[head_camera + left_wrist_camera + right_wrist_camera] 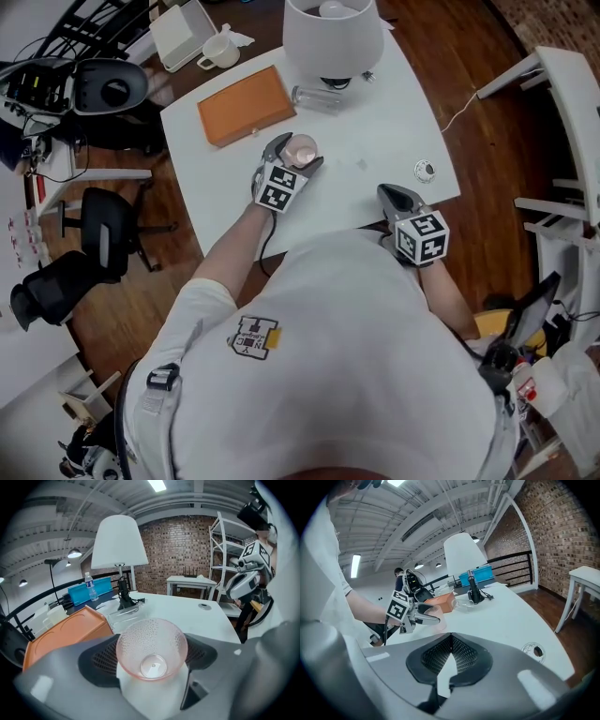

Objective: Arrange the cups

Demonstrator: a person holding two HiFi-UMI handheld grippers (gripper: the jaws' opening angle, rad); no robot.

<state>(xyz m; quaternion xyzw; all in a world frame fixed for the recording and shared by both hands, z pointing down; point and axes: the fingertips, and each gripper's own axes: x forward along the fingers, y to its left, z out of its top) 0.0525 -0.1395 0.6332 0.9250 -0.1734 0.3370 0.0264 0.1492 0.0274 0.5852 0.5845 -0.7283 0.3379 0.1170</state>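
Note:
A see-through pink cup (303,147) with a dotted pattern stands upright on the white table (375,122), left of the middle. My left gripper (299,152) has its two dark pads against the cup's sides and is shut on it. The left gripper view looks down into the cup (151,648), which fills the space between the jaws. My right gripper (392,195) hovers over the table's near edge, shut and empty, its pads meeting in the right gripper view (449,645). A white mug (221,51) sits off the table's far left corner.
An orange box (246,105) lies at the far left of the table, with a clear glass (317,97) on its side next to it. A white lamp (333,37) stands at the far edge. A cable grommet (425,170) sits near the right edge.

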